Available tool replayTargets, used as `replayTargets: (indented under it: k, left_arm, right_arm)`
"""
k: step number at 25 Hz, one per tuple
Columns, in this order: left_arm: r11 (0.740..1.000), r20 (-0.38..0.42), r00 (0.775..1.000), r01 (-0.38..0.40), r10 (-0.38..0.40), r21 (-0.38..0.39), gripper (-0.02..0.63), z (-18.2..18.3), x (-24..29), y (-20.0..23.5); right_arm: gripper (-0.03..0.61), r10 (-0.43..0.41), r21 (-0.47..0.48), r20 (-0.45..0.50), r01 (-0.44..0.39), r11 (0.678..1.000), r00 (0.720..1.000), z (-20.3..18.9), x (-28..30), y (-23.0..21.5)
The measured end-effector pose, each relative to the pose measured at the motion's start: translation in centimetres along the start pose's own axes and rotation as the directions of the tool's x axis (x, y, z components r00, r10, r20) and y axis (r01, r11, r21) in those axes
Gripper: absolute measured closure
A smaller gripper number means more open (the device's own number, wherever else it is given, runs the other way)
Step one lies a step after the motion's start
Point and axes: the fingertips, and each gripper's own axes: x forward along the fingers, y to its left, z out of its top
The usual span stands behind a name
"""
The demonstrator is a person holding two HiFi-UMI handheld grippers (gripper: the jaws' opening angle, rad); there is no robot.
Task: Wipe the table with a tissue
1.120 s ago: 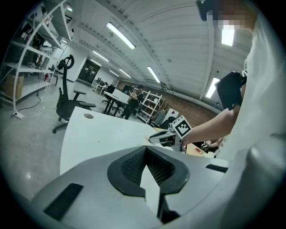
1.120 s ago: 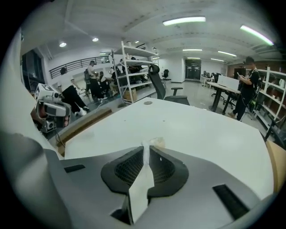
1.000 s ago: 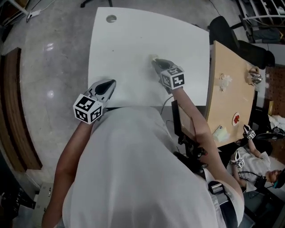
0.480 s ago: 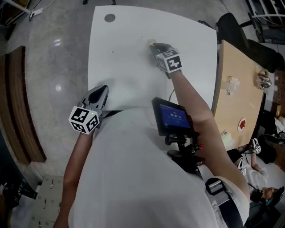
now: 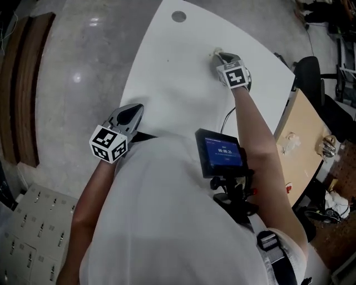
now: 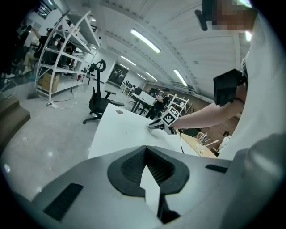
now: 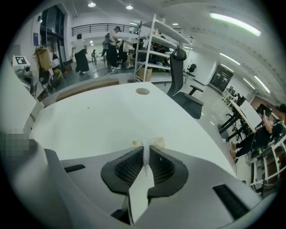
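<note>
My right gripper (image 5: 222,57) points down onto the far right part of the white table (image 5: 172,78), shut on a crumpled tissue (image 5: 216,53). In the right gripper view the tissue (image 7: 155,142) sticks out between the closed pads (image 7: 134,166) and rests on the table (image 7: 107,116), beside a small yellowish spot (image 7: 134,143). My left gripper (image 5: 132,113) hovers at the table's near left edge, jaws together with nothing in them. In the left gripper view its tips (image 6: 146,150) meet over the table (image 6: 118,132), with the right gripper (image 6: 154,126) in the distance.
A round cable hole (image 5: 178,16) sits at the table's far end. A black office chair (image 7: 184,94) and metal shelving (image 7: 154,44) stand beyond the table. A wooden table (image 5: 303,139) adjoins on the right. A small screen (image 5: 221,151) hangs at the person's chest.
The right gripper has slid the tissue across the table toward its far side. The left gripper shifted a little along the near edge, staying shut.
</note>
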Motion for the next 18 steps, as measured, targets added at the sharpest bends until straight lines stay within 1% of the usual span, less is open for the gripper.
replayTargets:
  k: [2,4,7,10,13,15,18]
  left_arm:
    - [1.000,-0.005,1.000,-0.009,0.009,-0.003,0.607,-0.3,-0.2,-0.1]
    - [1.000,-0.003,1.000,-0.012,0.012,-0.006,0.607,-0.4,-0.2,-0.1]
    - [1.000,0.002,1.000,-0.012,0.012,-0.013,0.607,-0.5,0.0,-0.3]
    - [1.000,0.003,1.000,0.000,0.000,-0.009,0.607,-0.2,0.2,-0.7]
    - [1.000,0.011,1.000,0.003,-0.003,-0.011,0.607,0.0,0.6,-0.9]
    - [1.000,0.010,1.000,0.003,-0.003,-0.011,0.607,-0.3,0.7,-1.0]
    - [1.000,0.013,1.000,-0.002,0.002,-0.013,0.607,-0.5,0.4,-0.9]
  right_arm:
    - [0.534,0.007,-0.051,-0.038,-0.008,0.999,0.999,-0.3,0.3,0.2]
    - [0.535,-0.003,-0.093,-0.054,-0.002,0.996,0.999,-0.4,0.5,0.2]
    - [0.535,-0.032,-0.125,-0.069,0.023,0.992,0.997,-0.2,0.5,0.6]
    - [0.535,-0.039,-0.167,-0.078,0.026,0.986,0.996,0.3,0.5,1.7]
    - [0.535,-0.026,-0.177,-0.082,0.011,0.984,0.996,0.9,1.0,2.2]
    - [0.535,0.002,-0.178,-0.075,-0.015,0.984,0.997,1.0,1.1,2.8]
    - [0.535,0.023,-0.215,-0.059,-0.036,0.976,0.998,1.3,1.0,4.5]
